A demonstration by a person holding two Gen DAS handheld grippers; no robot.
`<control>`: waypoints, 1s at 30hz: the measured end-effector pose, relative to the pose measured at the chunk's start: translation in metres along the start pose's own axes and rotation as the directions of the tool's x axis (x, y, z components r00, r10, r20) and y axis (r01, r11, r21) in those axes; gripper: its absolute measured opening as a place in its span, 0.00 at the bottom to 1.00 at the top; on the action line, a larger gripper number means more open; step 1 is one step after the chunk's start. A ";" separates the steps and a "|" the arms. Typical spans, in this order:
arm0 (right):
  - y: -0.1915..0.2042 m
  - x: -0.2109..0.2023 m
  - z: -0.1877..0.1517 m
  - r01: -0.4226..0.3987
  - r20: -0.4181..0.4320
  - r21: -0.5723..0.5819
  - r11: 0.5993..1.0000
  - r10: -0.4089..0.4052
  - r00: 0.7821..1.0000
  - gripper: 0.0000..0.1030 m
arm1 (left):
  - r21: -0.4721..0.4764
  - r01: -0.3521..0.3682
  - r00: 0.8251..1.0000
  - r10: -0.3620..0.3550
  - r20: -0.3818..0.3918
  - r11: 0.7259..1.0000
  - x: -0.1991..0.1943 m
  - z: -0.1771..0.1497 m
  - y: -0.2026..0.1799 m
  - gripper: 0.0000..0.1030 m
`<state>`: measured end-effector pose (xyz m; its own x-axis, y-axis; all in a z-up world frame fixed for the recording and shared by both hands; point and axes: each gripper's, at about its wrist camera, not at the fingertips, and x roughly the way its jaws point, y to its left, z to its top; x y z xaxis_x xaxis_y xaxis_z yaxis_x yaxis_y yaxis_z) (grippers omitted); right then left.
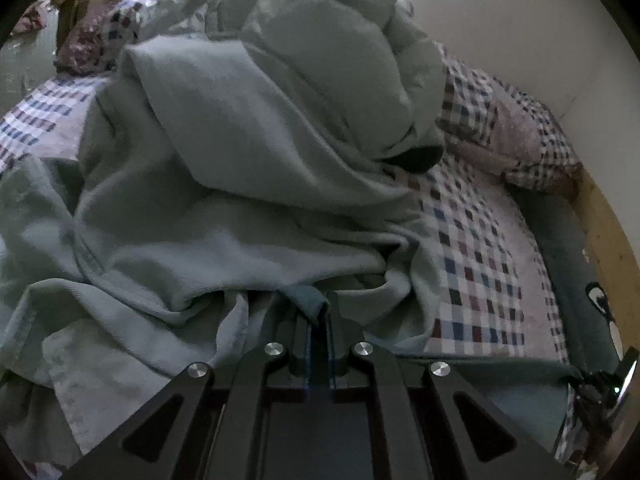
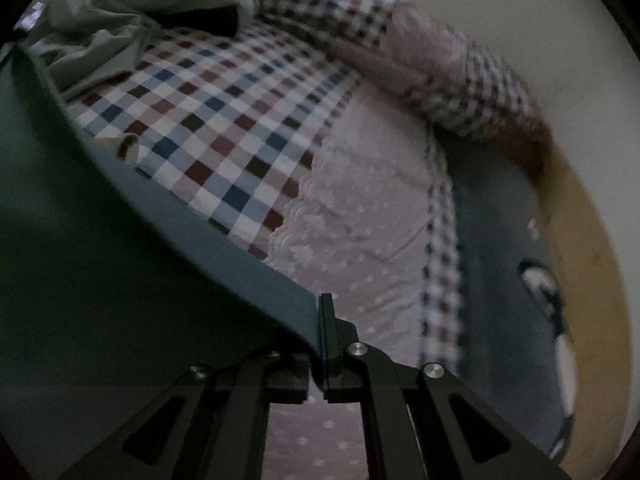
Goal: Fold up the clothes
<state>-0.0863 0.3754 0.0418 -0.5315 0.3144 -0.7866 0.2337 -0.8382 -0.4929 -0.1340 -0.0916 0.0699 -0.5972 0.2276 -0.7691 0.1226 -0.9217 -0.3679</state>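
A pale grey-green garment [image 1: 240,160] lies crumpled in a tall heap on a bed, filling most of the left wrist view. My left gripper [image 1: 318,312] sits at its near edge, shut on a small fold of the cloth. In the right wrist view the same garment [image 2: 100,240] stretches as a taut dark sheet from the upper left down to my right gripper [image 2: 324,320]. That gripper is shut on the edge, and the cloth hides its left finger. The rest of the heap [image 2: 120,8] shows at the top left.
A checked sheet [image 2: 224,128] covers the bed, with a pale dotted cloth [image 2: 360,240] beside it. A checked pillow [image 2: 440,72] lies against the white wall [image 1: 520,20]. On the right, dark blue bedding [image 2: 500,240] runs along a yellow wooden frame [image 2: 592,264].
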 end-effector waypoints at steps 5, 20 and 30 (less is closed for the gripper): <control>-0.017 0.025 -0.010 0.124 -0.077 0.111 0.986 -0.116 0.990 0.48 | -0.048 0.085 0.996 -0.083 0.044 0.995 -0.012 0.006 0.012 0.63; -0.019 -0.076 -0.082 0.164 0.090 0.371 0.914 -0.211 0.973 0.64 | -0.165 0.225 0.949 -0.178 0.261 0.960 -0.130 -0.073 0.104 0.84; 0.099 -0.194 -0.101 -0.024 0.433 0.387 0.922 -0.159 0.887 0.77 | -0.185 0.301 0.924 -0.238 0.300 0.936 -0.179 -0.186 0.133 0.84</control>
<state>0.1216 0.2766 0.1082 -0.8612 0.2188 -0.4587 -0.0872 -0.9528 -0.2909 0.1370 -0.1965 0.0615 -0.8184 0.3356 -0.4664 0.0815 -0.7358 -0.6723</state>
